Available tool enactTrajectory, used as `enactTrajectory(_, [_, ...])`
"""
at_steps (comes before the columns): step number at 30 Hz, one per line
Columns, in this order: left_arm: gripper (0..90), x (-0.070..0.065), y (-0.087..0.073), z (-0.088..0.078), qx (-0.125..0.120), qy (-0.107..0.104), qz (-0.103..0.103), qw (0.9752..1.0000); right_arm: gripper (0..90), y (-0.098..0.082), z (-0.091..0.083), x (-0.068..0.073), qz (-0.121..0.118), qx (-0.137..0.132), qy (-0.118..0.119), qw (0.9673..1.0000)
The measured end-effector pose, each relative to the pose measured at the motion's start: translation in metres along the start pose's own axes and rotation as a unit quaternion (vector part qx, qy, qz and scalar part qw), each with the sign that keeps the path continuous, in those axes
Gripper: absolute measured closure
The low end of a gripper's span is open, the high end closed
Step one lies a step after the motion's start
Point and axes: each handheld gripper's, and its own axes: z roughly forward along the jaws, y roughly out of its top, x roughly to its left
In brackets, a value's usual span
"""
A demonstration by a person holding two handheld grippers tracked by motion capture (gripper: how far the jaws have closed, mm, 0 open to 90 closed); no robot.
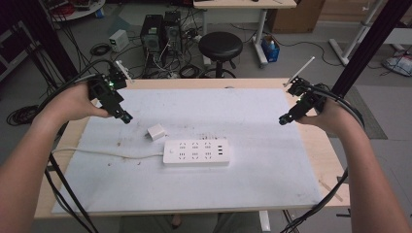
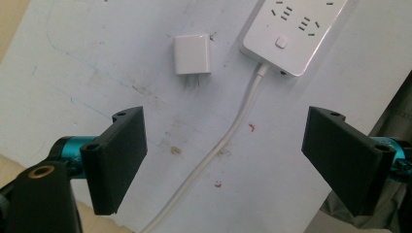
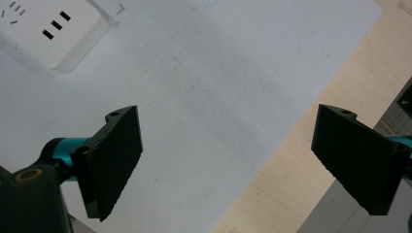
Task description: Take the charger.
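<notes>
A white power strip (image 1: 196, 152) lies in the middle of the white mat (image 1: 252, 174), its white cable (image 1: 102, 153) running off to the left. A small white plug adapter (image 1: 156, 131) lies on its side just left of and behind the strip, prongs toward me in the left gripper view (image 2: 192, 54). My left gripper (image 1: 126, 118) hovers open above the mat's left part, a little left of the adapter; the strip's end (image 2: 291, 34) and cable (image 2: 228, 141) lie ahead between its jaws. My right gripper (image 1: 283, 119) hovers open over the mat's right side, with the strip's corner (image 3: 53, 29) at far left.
The mat covers a wooden table (image 1: 335, 194) whose bare edge shows at right (image 3: 311, 145). Beyond the table stand a black stool (image 1: 220, 46), computer towers (image 1: 160, 31) and tangled cables on the floor. A black frame post (image 1: 364, 48) rises at the back right.
</notes>
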Motion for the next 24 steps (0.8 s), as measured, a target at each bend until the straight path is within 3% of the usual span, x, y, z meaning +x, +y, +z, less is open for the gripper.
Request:
enactTrajectory(16, [16.5,0.001,0.013,0.016,-0.001,-0.005,0.002,1.0,10.6,0.0,0.002,0.001,-0.003,-0.012,0.01,0.9999])
enactTrajectory(23, [16.5,0.004,0.024,0.037,-0.001,-0.013,-0.003,0.9999,10.6,0.001,0.004,-0.001,-0.005,-0.014,0.013,0.9998])
enactTrajectory(24, [16.5,0.005,0.027,0.048,0.007,-0.014,0.002,0.9999,10.6,0.001,0.004,-0.001,-0.003,-0.016,0.014,0.9998])
